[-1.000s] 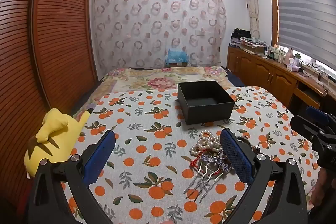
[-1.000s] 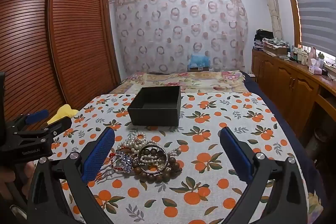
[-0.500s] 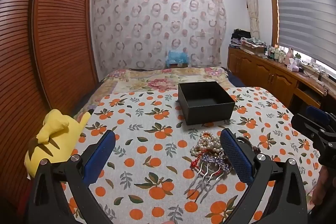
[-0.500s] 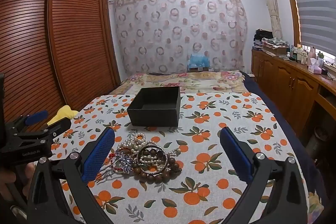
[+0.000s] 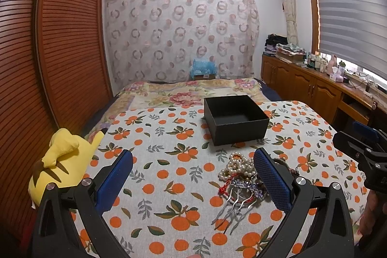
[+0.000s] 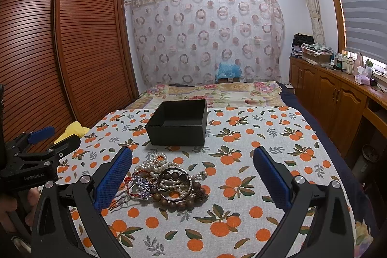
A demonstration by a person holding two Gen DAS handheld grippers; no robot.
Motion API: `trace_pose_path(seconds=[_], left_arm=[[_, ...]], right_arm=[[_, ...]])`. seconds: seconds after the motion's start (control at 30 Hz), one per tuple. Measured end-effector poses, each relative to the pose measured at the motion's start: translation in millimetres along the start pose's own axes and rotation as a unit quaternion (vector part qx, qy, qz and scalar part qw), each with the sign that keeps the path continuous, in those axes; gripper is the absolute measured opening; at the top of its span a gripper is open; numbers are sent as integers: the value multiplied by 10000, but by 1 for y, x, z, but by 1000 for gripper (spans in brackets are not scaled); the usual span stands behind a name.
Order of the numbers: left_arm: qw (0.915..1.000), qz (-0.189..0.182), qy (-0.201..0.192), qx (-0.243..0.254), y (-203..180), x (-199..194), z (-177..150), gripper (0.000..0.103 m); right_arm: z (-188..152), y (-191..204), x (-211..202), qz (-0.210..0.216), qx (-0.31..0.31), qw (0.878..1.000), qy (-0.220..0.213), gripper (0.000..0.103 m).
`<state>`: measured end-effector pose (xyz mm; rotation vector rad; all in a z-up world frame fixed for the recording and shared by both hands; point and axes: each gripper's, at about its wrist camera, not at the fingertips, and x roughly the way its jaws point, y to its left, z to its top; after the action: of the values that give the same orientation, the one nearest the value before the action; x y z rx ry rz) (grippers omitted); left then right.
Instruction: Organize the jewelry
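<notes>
A heap of jewelry [image 6: 167, 181] lies on the orange-print cloth: a pearl strand [image 6: 154, 162], a silver bangle [image 6: 174, 183], a brown bead bracelet [image 6: 183, 201] and a silver hair comb [image 5: 233, 203] with a purple ornament. An open, empty black box [image 6: 177, 122] stands just behind the heap; it also shows in the left wrist view [image 5: 235, 122]. My left gripper [image 5: 193, 175] is open and empty, with the heap by its right finger. My right gripper [image 6: 192, 175] is open and empty, with the heap by its left finger.
A yellow plush toy [image 5: 61, 161] lies at the cloth's left edge. A slatted wooden wardrobe [image 5: 48, 64] stands on the left, wooden cabinets [image 6: 338, 100] on the right. The floral bedspread [image 5: 188, 93] stretches behind the box.
</notes>
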<state>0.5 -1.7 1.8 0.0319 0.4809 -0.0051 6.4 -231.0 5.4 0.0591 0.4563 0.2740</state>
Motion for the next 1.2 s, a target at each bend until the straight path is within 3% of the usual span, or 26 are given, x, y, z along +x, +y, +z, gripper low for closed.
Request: trace_pose_path(seconds=[1.2], left_arm=[[10000, 19, -67, 36, -1, -4, 3, 97]], right_arm=[[3, 3, -2, 5, -17, 10000, -38, 101]])
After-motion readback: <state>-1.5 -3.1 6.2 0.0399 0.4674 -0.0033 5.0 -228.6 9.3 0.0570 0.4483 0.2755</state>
